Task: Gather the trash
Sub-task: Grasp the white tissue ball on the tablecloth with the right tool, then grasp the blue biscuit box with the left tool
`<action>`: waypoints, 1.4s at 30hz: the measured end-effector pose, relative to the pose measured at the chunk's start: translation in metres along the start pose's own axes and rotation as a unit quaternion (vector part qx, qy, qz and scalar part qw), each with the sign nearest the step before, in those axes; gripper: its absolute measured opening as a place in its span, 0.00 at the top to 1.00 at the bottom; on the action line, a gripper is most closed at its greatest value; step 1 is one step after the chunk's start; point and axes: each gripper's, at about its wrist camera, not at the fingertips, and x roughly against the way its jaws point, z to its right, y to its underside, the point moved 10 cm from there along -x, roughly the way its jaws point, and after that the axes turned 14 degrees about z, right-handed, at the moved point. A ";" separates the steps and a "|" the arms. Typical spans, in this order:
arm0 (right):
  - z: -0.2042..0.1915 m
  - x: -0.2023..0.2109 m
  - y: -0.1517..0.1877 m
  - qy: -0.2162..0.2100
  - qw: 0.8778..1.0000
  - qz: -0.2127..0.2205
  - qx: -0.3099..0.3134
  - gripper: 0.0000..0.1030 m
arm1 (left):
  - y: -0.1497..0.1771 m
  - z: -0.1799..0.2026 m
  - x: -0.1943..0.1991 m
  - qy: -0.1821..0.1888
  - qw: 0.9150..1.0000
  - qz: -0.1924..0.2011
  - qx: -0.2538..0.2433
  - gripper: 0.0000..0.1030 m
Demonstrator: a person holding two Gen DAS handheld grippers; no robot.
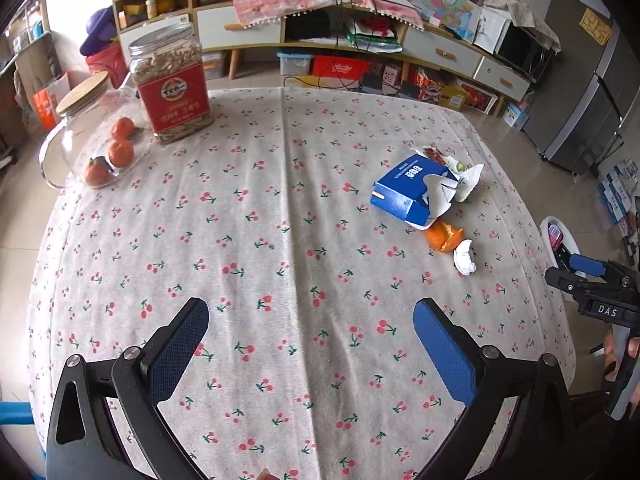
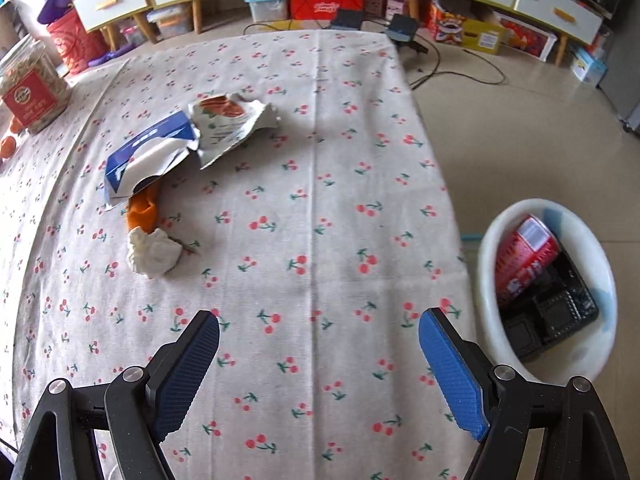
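Trash lies on the cherry-print tablecloth (image 1: 280, 240): a torn blue carton (image 1: 404, 190), a crumpled white snack wrapper (image 2: 232, 124), an orange peel (image 2: 142, 210) and a crumpled white tissue (image 2: 154, 254). The carton (image 2: 148, 148), peel (image 1: 444, 238) and tissue (image 1: 465, 260) show in both views. My left gripper (image 1: 310, 320) is open and empty above the near table. My right gripper (image 2: 319, 332) is open and empty near the table's right edge, right of the trash. A white bin (image 2: 600, 280) on the floor holds a red can (image 2: 524, 258) and black trays.
A jar of seeds with a red label (image 1: 172, 84), a glass jar with a wooden lid (image 1: 80, 120) and three tangerines (image 1: 120, 152) stand at the far left. Cabinets and boxes line the far wall. The bin (image 1: 558, 240) sits off the table's right edge.
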 end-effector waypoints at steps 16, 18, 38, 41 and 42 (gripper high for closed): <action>-0.080 -0.052 0.001 -0.048 0.998 -0.039 0.018 0.17 | 0.016 -0.039 0.009 -0.013 0.999 -0.020 0.038 0.00; -0.085 -0.061 -0.001 -0.046 0.998 -0.040 0.021 0.17 | 0.016 -0.041 0.010 -0.012 0.999 -0.019 0.042 0.00; -0.094 -0.090 -0.014 -0.030 0.998 -0.024 0.042 0.72 | 0.020 -0.058 0.014 -0.021 0.998 -0.023 0.052 0.00; -0.087 -0.086 -0.014 -0.031 0.999 -0.024 0.034 0.74 | 0.021 -0.052 0.009 -0.025 0.999 -0.023 0.040 0.00; -0.084 -0.084 -0.015 -0.031 0.999 -0.023 0.029 0.75 | 0.021 -0.051 0.007 -0.025 0.999 -0.024 0.037 0.00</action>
